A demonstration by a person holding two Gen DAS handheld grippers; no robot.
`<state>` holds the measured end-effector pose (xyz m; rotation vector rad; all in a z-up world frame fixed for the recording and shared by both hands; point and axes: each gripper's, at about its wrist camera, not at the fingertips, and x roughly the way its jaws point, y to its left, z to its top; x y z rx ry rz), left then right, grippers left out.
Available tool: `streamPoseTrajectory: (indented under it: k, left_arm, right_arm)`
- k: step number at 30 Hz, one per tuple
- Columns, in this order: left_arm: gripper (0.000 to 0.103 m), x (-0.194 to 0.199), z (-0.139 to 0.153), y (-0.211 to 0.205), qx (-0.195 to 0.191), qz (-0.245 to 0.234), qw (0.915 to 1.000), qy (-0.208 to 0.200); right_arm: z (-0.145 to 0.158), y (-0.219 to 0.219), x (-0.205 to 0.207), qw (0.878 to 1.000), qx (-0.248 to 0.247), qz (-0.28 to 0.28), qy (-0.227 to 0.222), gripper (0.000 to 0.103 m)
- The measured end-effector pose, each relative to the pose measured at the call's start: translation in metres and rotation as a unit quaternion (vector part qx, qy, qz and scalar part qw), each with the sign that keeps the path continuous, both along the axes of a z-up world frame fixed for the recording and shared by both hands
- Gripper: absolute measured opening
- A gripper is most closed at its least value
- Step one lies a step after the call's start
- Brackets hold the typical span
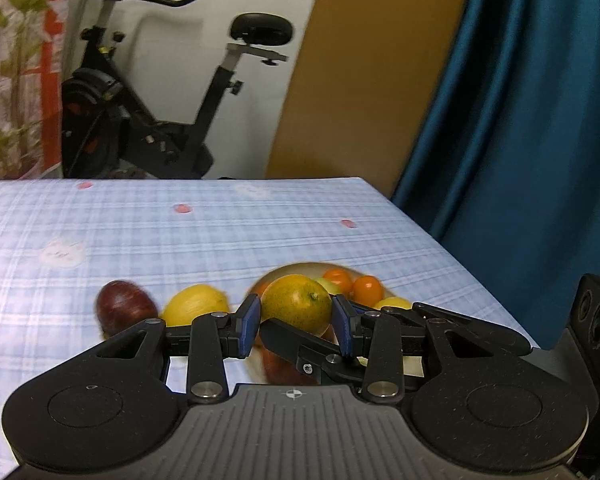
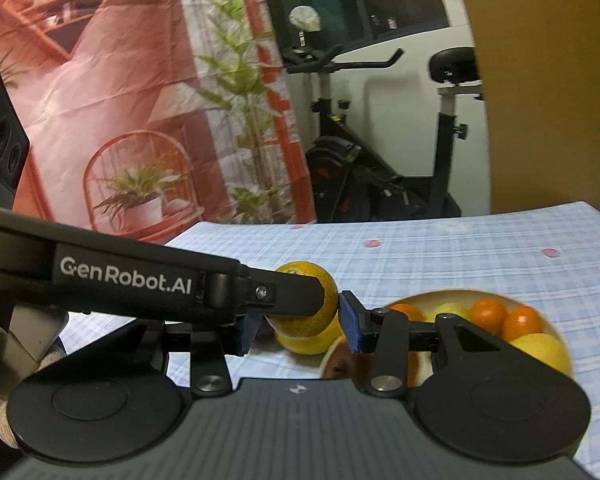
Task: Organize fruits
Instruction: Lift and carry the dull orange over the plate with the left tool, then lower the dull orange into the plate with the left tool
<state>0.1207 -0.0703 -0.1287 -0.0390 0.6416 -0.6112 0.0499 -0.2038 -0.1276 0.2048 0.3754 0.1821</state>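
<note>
Speckled orange [image 1: 296, 303] sits clamped between both of my tools at once: the blue pads of my left gripper [image 1: 296, 320] press its two sides, and in the right wrist view the same fruit [image 2: 300, 322] is squeezed between the pads of my right gripper [image 2: 300, 326], whose finger crosses in front of the left one. It hangs clear of the tablecloth [image 1: 180, 240] (pale blue plaid with small pink spots), just above the near rim of the bowl [image 2: 556, 330].

Inside the bowl lie two small tangerines [image 2: 490, 314] side by side, a yellow fruit [image 2: 540, 350] near the right rim, and something reddish lower down that I cannot make out behind the fingers. On the cloth left of the bowl rest a lemon [image 1: 196, 304] and, further left, a dark red apple [image 1: 126, 308], touching or nearly so. An exercise bike [image 1: 148, 120] stands beyond the table, with a blue curtain [image 1: 520, 120] to the right.
</note>
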Motion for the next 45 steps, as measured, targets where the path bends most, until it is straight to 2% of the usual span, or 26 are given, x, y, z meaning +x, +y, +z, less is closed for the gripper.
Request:
streamPoseTrajectory:
  k: [8,17,30,45]
  left_arm:
    - [0.041,0.014,-0.006,-0.04,0.012,-0.044,0.999,0.002]
    - [0.041,0.031,-0.022,-0.066,0.023,-0.066,0.9973,0.024]
    - [0.042,0.038,-0.038,-0.08,0.048,-0.072,0.9955,0.038]
    - [0.042,0.036,-0.041,-0.078,0.064,-0.064,0.9956,0.025]
  right_arm:
    - [-0.003,-0.039,-0.009,0.998,0.024,-0.051,0.006,0.045]
    - [-0.014,-0.064,-0.005,0.996,0.033,-0.083,0.027,0.045]
    - [-0.031,-0.068,-0.001,0.995,0.039,-0.084,0.044,0.045]
    - [-0.043,-0.048,0.002,0.997,-0.027,-0.077,0.008,0.045]
